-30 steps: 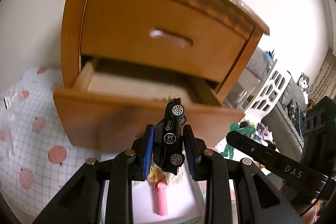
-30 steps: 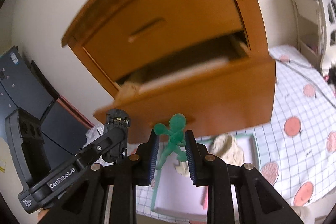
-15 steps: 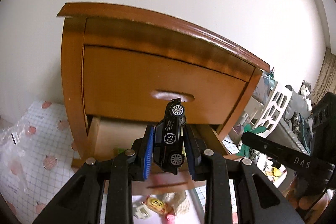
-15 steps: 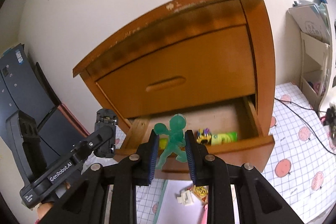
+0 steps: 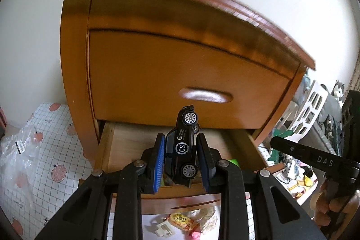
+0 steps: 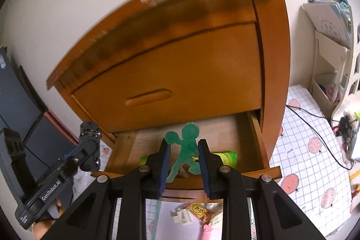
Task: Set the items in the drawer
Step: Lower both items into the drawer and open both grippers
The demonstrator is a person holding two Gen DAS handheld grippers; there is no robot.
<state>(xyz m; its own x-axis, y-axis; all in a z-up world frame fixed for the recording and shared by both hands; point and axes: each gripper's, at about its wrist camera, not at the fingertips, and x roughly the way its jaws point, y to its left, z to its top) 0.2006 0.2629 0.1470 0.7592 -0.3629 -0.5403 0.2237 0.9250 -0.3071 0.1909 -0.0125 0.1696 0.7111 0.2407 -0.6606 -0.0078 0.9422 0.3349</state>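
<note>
1. Left gripper point(image 5: 180, 159): jaws narrowly set, clamped on one black toy car point(image 5: 183, 147). Car held nose-up, side panel facing the camera, gripped across roof and underside; probably so it can drop lengthwise.
2. Right gripper point(image 6: 183, 161): jaws likewise narrowly set, closed on one green figure point(image 6: 185, 147), pinched at the torso, head and raised arm clear above the pads.
3. Both grippers hover above the front edge of the open lower drawer point(image 6: 254, 138) of the nightstand point(image 6: 191, 73), pointing down into it. Judgement: both items are staged for release; neither is inside yet.
4. Drawers: two. Upper one point(image 5: 157, 73) closed, lower pulled out.
5. Already in the lower drawer: one green packet point(image 6: 227, 156) towards the front right corner; another green item point(image 6: 143, 159) left of it, mostly hidden, identity unclear.
6. On the floor mat point(image 6: 315, 163), just before the drawer front: a white board point(image 6: 171, 231) with one yellow snack pack point(image 6: 199, 210), one white clip-like piece point(image 6: 182, 216), one pink item point(image 6: 205, 228). Judgement: remaining stock to load.
</note>
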